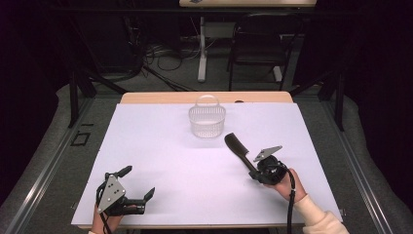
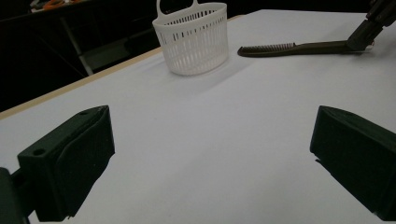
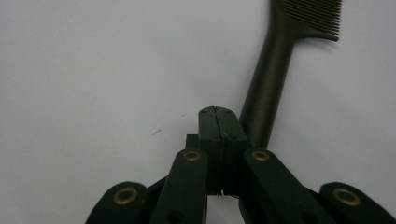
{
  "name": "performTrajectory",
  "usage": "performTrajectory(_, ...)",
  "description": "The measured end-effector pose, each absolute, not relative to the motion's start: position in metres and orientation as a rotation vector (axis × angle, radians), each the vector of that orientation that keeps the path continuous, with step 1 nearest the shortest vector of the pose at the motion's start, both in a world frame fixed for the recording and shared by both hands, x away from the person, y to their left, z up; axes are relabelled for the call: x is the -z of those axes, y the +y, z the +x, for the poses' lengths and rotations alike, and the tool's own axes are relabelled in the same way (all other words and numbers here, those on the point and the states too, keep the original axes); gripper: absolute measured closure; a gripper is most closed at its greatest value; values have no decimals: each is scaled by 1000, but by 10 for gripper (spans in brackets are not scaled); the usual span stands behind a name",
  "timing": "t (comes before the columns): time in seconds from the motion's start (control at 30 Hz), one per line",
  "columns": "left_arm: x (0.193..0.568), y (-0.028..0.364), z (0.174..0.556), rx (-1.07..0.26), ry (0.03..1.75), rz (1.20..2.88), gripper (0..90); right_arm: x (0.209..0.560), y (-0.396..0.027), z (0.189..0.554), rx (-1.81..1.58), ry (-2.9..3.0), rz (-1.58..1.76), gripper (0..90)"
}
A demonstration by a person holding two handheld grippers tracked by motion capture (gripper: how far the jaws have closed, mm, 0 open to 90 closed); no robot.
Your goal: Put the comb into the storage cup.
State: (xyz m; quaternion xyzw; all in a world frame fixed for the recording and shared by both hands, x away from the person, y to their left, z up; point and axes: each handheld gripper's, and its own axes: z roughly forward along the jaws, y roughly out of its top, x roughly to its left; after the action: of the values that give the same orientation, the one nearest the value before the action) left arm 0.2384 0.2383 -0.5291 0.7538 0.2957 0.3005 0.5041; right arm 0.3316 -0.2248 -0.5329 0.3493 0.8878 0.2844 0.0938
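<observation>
2 hand-held grippers over a white worktop (image 1: 160, 146).
Right hand-held gripper (image 1: 253, 170) is closed, its tip at the dark comb's (image 1: 237, 147) handle, near-right of the white basket (image 1: 207, 119); left hand-held gripper (image 1: 138, 182) gapes empty near left.

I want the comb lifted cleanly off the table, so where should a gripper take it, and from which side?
By the handle, the comb's plain, narrow bar: likely easier to pinch across than the toothed head. Come from the near end, opposite the basket, along the handle's line. The right gripper sits there, jaws shut.

A black chair (image 1: 258, 41) and tangled cables (image 1: 165, 56) behind the table (image 1: 146, 146).
</observation>
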Motion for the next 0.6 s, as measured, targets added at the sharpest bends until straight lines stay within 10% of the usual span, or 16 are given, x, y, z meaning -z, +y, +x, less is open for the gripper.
performTrajectory(0.6,529,238,238,-729,712,1824,0,533,-237,335,-829,2587,1069,900)
